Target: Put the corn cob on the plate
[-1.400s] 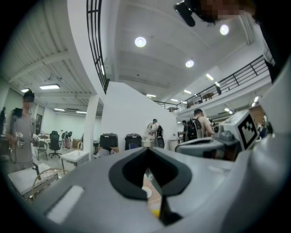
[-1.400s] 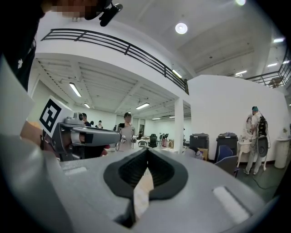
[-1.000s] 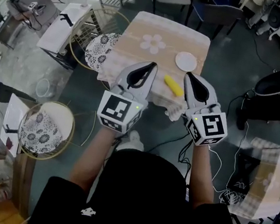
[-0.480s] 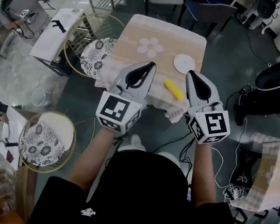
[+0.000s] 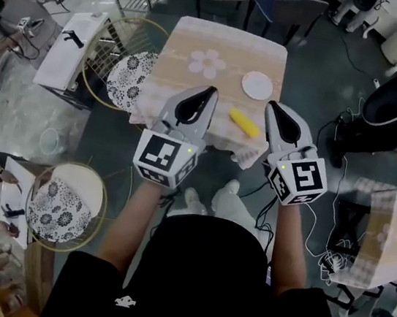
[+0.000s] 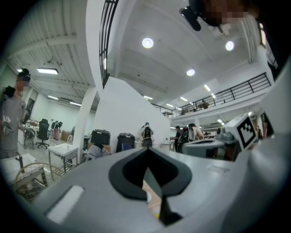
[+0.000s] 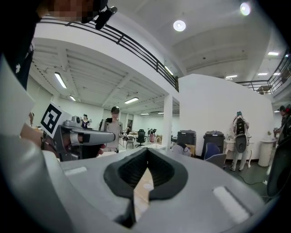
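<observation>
Head view showed my left gripper (image 5: pixel 210 91) over the cloth-covered table (image 5: pixel 231 41), jaws pressed together on nothing. Between the two grippers lay the yellow corn cob (image 5: pixel 244 122), touching neither. The white plate (image 5: pixel 257 85) sat just beyond it. My right gripper (image 5: pixel 271 106) was likewise closed and empty.

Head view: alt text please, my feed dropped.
A yellow corn cob lies on the cloth-covered table between the left tool and right tool, both shut and empty. An empty white plate sits just beyond the cob.
</observation>
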Demonstrator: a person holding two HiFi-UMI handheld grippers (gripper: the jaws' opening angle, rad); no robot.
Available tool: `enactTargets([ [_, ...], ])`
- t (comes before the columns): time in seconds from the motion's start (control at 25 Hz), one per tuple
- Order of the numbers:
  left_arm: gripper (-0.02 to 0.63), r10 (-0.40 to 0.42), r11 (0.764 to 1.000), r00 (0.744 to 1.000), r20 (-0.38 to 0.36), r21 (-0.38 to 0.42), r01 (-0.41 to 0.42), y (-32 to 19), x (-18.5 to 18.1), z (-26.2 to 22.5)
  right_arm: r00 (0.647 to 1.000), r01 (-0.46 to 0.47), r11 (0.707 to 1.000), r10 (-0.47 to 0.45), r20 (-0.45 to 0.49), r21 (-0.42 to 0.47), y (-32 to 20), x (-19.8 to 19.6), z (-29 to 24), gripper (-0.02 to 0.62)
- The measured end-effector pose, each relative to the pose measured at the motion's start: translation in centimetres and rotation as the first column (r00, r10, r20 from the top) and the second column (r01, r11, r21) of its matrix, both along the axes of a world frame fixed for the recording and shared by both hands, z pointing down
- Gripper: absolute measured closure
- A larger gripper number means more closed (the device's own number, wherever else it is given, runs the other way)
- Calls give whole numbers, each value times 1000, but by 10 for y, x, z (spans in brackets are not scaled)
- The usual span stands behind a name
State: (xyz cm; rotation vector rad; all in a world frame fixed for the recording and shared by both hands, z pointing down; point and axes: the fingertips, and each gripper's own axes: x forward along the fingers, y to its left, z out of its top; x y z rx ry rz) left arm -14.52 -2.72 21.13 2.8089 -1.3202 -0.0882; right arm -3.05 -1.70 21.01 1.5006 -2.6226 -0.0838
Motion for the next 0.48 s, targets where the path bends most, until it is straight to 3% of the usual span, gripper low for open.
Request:
enactTargets([
  [0.48,597,10,1000,1000,24,-24,-9,-16,16,15,999,-38,999,39,16,-25,-16,26,14,594],
])
